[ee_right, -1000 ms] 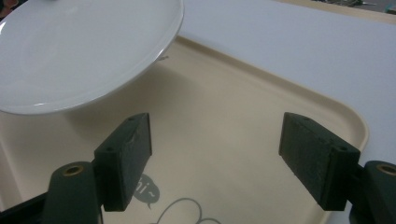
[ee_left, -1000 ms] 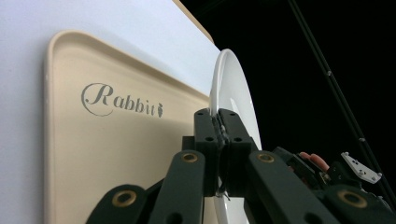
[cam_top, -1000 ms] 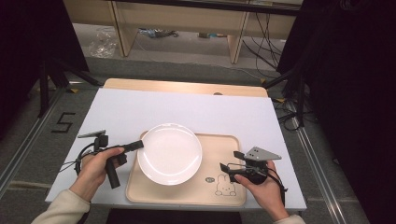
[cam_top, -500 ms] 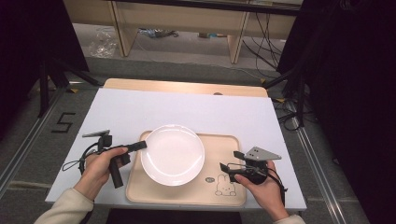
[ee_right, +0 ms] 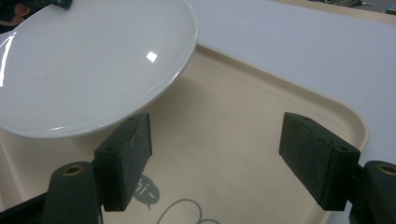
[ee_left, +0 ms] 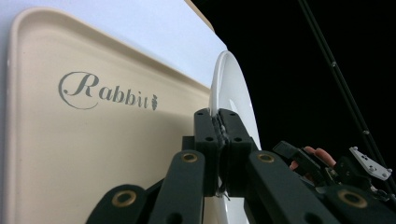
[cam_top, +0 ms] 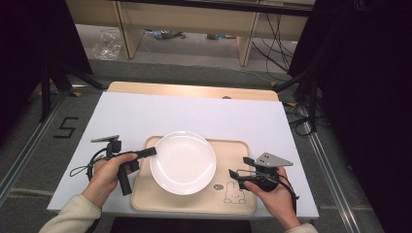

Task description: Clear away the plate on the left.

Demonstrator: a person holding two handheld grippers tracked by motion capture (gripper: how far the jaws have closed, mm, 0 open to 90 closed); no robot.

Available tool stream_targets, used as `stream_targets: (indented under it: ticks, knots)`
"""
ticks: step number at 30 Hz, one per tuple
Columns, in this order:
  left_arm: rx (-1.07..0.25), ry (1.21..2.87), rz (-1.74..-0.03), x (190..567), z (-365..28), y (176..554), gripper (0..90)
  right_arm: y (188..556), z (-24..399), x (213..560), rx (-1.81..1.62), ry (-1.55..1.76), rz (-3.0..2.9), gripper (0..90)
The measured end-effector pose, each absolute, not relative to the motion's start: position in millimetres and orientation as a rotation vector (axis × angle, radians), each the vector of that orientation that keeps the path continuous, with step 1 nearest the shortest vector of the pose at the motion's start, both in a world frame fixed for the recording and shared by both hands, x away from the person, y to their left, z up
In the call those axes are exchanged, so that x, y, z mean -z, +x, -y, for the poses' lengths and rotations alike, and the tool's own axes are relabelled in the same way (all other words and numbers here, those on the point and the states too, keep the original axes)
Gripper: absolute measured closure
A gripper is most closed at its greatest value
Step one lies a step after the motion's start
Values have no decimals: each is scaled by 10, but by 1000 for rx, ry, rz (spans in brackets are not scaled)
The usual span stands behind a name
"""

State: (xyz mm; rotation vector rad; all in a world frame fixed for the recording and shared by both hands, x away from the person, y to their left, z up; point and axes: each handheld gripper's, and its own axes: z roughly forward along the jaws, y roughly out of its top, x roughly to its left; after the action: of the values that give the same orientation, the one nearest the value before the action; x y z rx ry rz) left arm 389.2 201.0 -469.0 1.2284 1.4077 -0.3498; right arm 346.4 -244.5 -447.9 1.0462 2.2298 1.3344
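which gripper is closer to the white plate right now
Left. The left gripper is clamped on the white plate's rim; the right gripper sits open just off its other edge.

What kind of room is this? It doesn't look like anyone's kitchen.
Probably a lab or workshop set up for recording, not a home. A white-topped table stands between black curtains, loose cables trail across the floor behind, and a taped number 5 marks the floor beside it.
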Motion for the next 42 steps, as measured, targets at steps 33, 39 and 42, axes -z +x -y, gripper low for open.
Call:
stream_targets:
  ticks: [33,39,42]
  knots:
    - [373,1257,-1409,4719,-1854,3929,868,3455,2452,4469,-1327,1056,-2231,262]
    - [369,1264,-1413,4731,-1832,3939,868,3455,2455,4468,-1327,1056,-2231,263]
    - [371,1267,-1412,4734,-1816,3941,868,3452,2451,4470,-1330,1062,-2234,262]
